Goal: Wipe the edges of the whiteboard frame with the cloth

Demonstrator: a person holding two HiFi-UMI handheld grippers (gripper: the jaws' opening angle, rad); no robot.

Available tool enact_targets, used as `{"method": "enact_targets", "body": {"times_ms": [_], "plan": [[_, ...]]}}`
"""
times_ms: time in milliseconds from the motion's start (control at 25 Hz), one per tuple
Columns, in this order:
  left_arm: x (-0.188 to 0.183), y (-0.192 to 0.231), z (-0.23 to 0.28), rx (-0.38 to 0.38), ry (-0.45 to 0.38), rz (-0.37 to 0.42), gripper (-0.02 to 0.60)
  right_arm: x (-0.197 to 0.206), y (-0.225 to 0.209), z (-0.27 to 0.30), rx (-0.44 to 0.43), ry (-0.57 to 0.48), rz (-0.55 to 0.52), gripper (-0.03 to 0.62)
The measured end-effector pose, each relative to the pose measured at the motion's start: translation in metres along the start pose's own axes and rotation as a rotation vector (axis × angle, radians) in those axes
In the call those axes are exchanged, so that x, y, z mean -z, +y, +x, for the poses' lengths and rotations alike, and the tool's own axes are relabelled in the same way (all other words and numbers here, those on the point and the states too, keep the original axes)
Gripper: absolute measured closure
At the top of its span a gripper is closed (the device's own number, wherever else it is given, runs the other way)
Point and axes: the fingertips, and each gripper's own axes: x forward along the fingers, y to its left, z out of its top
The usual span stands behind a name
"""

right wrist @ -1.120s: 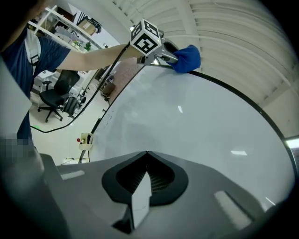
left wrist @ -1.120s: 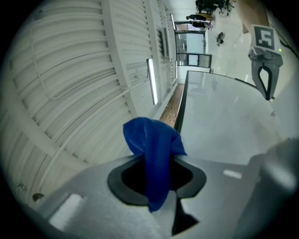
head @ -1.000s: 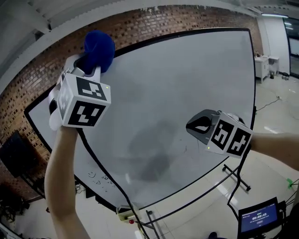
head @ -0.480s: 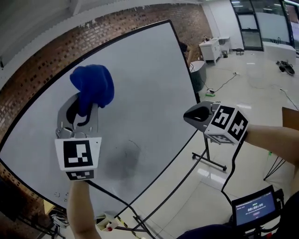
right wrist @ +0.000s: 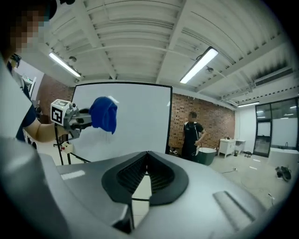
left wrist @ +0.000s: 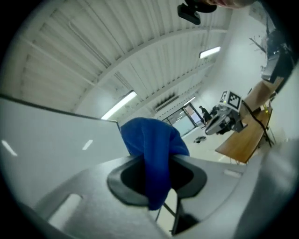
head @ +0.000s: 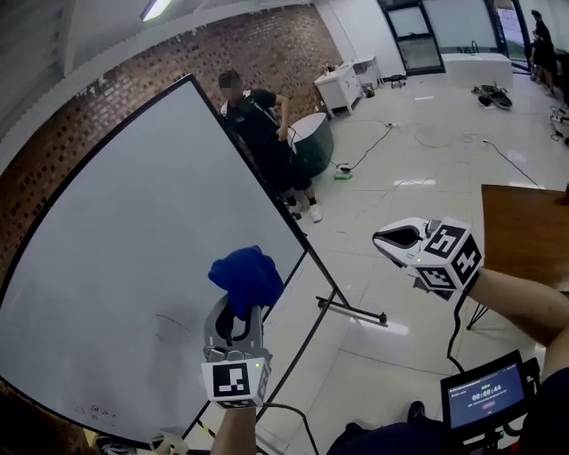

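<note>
Just past the whiteboard (head: 133, 222) a person (head: 267, 133) stands, beside a dark tub (head: 315, 144).

The left gripper (head: 236, 313) with the cloth (head: 246, 275) sits lower, near the right frame edge of the whiteboard (head: 116, 240). The right gripper (head: 384, 238) now hangs off the board. A person (head: 264, 133) comes into view.

A red brick wall (head: 107, 98) runs along the left. The glossy pale floor (head: 418, 178) reflects light. A white cabinet (head: 342, 84) stands near tall windows (head: 422, 27); a wooden table (head: 524, 227) sits right. Strip lights (right wrist: 198, 65) line a ribbed white ceiling (right wrist: 135, 32).
</note>
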Motion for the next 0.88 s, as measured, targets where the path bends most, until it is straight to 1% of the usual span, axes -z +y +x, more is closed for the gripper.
{"method": "enact_targets", "body": {"times_ms": [80, 160, 240, 360, 520, 600, 720, 880], "plan": [[0.01, -0.052, 0.026, 0.041, 0.039, -0.041, 0.479, 0.016, -0.029, -0.027, 0.01, -0.023, 0.025, 0.585], [0.025, -0.082, 0.039, 0.075, 0.067, -0.073, 0.479, 0.024, -0.036, -0.038, 0.016, -0.072, 0.063, 0.585], [0.039, -0.094, 0.043, 0.097, 0.08, -0.103, 0.479, 0.031, -0.03, -0.038, 0.029, -0.119, 0.116, 0.585], [0.045, -0.105, 0.053, 0.116, 0.1, -0.155, 0.479, 0.044, -0.025, -0.032, 0.054, -0.158, 0.188, 0.585], [0.052, -0.117, 0.059, 0.168, 0.134, -0.196, 0.479, 0.058, -0.008, -0.022, 0.061, -0.155, 0.246, 0.585], [0.062, -0.121, 0.068, 0.191, 0.132, -0.205, 0.479, 0.064, -0.01, -0.014, 0.076, -0.149, 0.244, 0.585], [0.076, -0.13, 0.087, 0.21, 0.127, -0.218, 0.479, 0.067, -0.021, -0.004, 0.112, -0.159, 0.203, 0.585], [0.083, -0.133, 0.099, 0.217, 0.131, -0.241, 0.479, 0.043, -0.027, 0.001, 0.175, -0.208, 0.12, 0.585]]}}
